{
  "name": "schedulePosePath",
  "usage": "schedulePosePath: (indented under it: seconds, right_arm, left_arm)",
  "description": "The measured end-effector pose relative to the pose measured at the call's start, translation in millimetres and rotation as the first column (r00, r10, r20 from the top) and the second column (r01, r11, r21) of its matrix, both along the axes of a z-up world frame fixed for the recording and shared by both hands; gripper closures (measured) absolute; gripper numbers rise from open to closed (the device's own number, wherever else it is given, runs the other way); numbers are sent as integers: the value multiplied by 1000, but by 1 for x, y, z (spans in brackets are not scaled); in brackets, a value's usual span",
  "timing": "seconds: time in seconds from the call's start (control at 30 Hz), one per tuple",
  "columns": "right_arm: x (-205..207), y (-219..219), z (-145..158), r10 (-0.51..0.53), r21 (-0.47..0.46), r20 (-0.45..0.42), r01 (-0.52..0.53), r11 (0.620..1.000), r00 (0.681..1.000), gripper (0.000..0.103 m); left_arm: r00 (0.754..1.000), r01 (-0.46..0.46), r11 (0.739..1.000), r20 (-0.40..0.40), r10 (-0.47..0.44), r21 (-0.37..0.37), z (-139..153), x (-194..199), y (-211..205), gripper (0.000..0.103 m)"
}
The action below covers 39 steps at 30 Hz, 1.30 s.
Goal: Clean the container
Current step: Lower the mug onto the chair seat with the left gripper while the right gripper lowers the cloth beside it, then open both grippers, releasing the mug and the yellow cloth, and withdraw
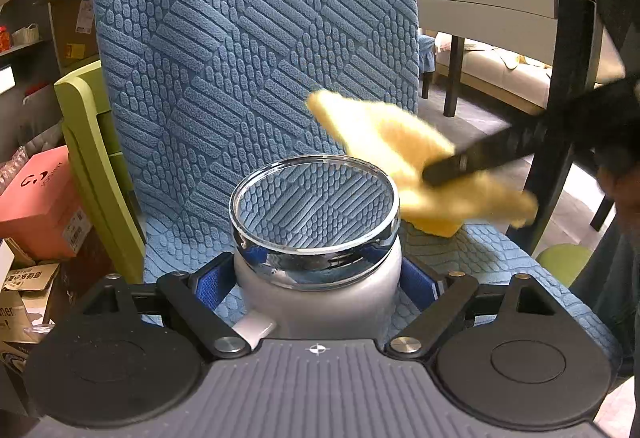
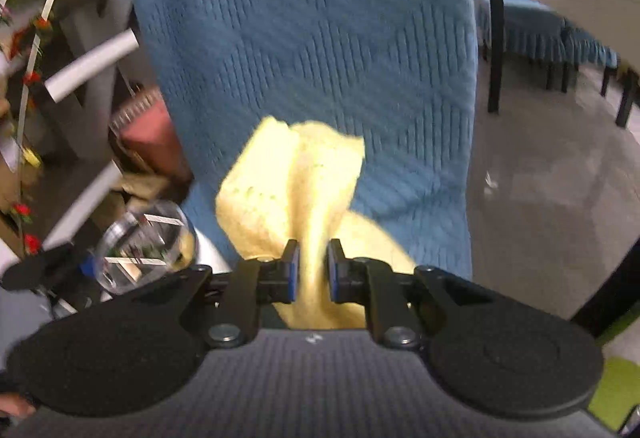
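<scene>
A white container [image 1: 316, 286] with a chrome rim and an open round mouth sits between the fingers of my left gripper [image 1: 316, 282], which is shut on it above a blue chair seat. My right gripper [image 2: 314, 274] is shut on a yellow cloth [image 2: 296, 181]. In the left wrist view the cloth [image 1: 384, 137] hangs just to the right of and above the container's rim, held by the right gripper's dark fingers [image 1: 480, 157]. In the right wrist view the container [image 2: 144, 242] shows at the lower left, blurred.
A blue textured chair back [image 1: 256, 37] fills the view behind the container. A green chair [image 1: 88, 141] and a pink box [image 1: 36, 197] stand at the left. A dark-legged table [image 1: 568, 57] stands at the right, above grey floor [image 2: 540, 189].
</scene>
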State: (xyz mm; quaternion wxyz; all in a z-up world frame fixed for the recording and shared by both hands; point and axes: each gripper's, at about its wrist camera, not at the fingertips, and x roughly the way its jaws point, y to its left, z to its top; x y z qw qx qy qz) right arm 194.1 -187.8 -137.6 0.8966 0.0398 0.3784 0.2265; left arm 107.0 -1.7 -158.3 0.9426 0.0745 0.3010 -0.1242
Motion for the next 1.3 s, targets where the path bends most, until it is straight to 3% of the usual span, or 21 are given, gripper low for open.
schedulePosePath:
  seconds: [0.27,0.6,0.63,0.7,0.77,1.0,1.07,1.23,1.3]
  right_arm:
    - [2,-4,-57,-45,-30,-161,41,999,986,88]
    - [4,-5,-67,-52,-20,-164,50,999,985,87]
    - [3,-5,-66,-52,-23,-162,49,999,985,84]
    - [2,-4,-63,-45,-17,-157,43,999,987,70]
    - [0,-5,-60,-40,-11,-148,39,999,988,48]
    - [-11,-12,-38,-75,-5,-83,75,997,994,37]
    - [-19,-15,-28,-98,10,-63,99,995,993,29]
    - [-44,-20,-10,-147,40,-48,149,988,988,29]
    - [-56,-20,0,-152,30,-29,153,988,988,29]
  left_arm:
    - [1000,1,1000,-3,-1,-3,0,0,3,13]
    - [1000,-10,1000,-29,10,-1,6,8,4,10]
    - [1000,-14,1000,-27,13,-7,8,8,5,9]
    - [1000,-21,1000,-19,21,-23,12,6,7,9]
    - [1000,-31,998,4,31,-51,19,2,10,7]
    - [995,-80,994,52,84,-77,42,-17,15,4]
    - [993,-97,993,56,101,-70,48,-22,15,3]
    - [984,-166,986,70,166,-4,61,-40,9,3]
    - [980,-186,982,67,186,-15,69,-49,11,3]
